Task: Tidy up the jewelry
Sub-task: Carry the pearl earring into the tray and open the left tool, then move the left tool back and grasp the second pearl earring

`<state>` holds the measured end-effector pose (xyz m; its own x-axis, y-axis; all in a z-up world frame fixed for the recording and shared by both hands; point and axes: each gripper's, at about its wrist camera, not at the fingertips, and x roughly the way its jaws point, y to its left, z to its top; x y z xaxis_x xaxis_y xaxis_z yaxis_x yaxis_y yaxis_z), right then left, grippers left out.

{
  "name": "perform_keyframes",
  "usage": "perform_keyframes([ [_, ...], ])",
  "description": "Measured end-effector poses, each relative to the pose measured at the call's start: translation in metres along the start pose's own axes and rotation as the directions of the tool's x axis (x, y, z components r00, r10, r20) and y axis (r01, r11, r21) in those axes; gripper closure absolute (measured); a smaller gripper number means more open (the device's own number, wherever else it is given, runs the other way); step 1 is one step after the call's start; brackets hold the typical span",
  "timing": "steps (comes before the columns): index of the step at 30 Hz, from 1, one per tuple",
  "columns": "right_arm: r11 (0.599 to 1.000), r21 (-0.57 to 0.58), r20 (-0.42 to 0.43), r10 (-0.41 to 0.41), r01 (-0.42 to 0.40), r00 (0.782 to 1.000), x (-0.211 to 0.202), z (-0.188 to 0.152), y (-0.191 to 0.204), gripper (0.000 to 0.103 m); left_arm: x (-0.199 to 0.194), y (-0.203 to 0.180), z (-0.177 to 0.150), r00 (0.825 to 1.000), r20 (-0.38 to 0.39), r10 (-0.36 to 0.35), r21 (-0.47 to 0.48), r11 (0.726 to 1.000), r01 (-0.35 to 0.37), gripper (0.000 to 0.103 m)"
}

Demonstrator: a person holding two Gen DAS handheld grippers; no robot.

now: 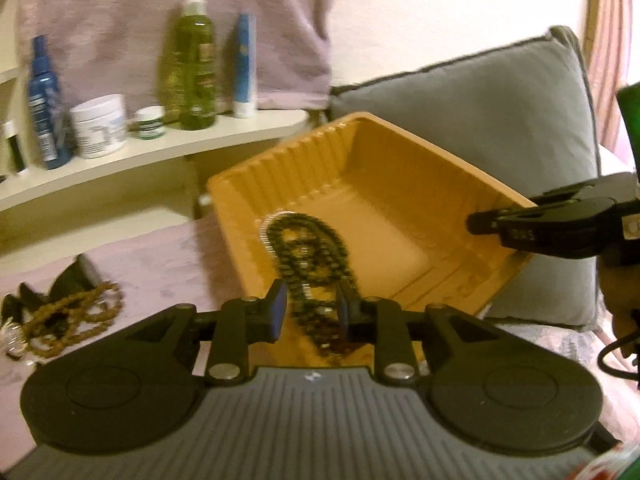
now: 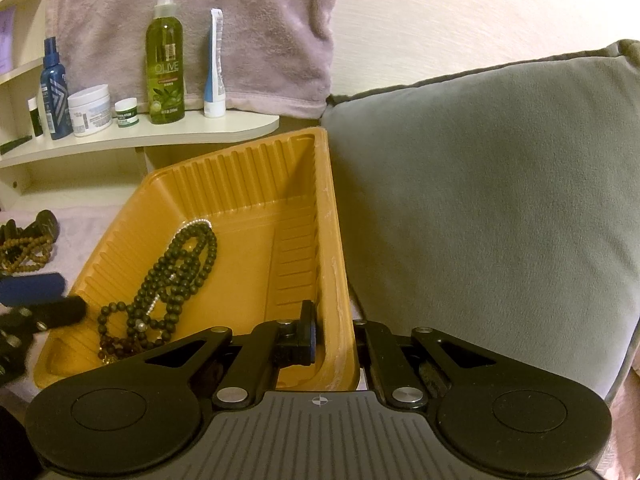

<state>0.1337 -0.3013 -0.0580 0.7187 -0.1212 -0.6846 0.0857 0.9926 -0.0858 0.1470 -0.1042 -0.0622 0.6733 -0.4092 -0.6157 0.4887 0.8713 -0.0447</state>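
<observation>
The left gripper (image 1: pixel 312 312) is occupying the lower centre of the left wrist view. Its jaws are standing released, apart, with a gap between the pads. The strand of dark beads (image 1: pixel 308 268) is showing in that gap, but the pads are not pressing on it.

The right gripper (image 2: pixel 334 336) is sitting at the lower centre of the right wrist view. Its jaws are clenched on the near right rim of the orange tray (image 2: pixel 256 184), one pad inside the wall and the other outside it. In the left wrist view the same gripper (image 1: pixel 480 224) is entering from the right edge and gripping the tray (image 1: pixel 360 148) at its right rim.

The tray is tilting, with its far end raised against the grey cushion (image 2: pixel 480 200). The dark beads (image 2: pixel 176 276) are lying inside the tray along its left portion, bunched toward the near corner. A thin silver-coloured chain is showing among them.

At the lower left of the left wrist view, a pile of brown beads (image 1: pixel 68 320) is lying on the pale purple cover, well apart from the tray.

Farther back, at the upper left, a white shelf (image 2: pixel 192 132) is carrying a green spray bottle (image 2: pixel 166 64), a blue bottle (image 2: pixel 56 92), a white jar (image 2: pixel 90 110), a small green-labelled jar (image 2: pixel 127 112) and an upright tube (image 2: pixel 215 68). A pale purple towel (image 2: pixel 256 28) is hanging behind them.
</observation>
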Motion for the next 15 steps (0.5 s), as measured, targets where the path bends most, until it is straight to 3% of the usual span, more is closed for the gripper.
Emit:
perform_keyframes([
  [7,1.000,-0.002,-0.001,0.000,0.000,1.000,-0.001,0.000,-0.001,0.098,-0.016,0.041,-0.012,0.989,0.005,0.146,-0.073,0.987,-0.145,0.079],
  [15,1.000,-0.007,-0.002,-0.002,0.002,1.000,0.000,0.000,0.000,0.098,-0.027,0.104,-0.039,0.927,-0.047,0.372,-0.136,0.917,-0.375,0.079],
])
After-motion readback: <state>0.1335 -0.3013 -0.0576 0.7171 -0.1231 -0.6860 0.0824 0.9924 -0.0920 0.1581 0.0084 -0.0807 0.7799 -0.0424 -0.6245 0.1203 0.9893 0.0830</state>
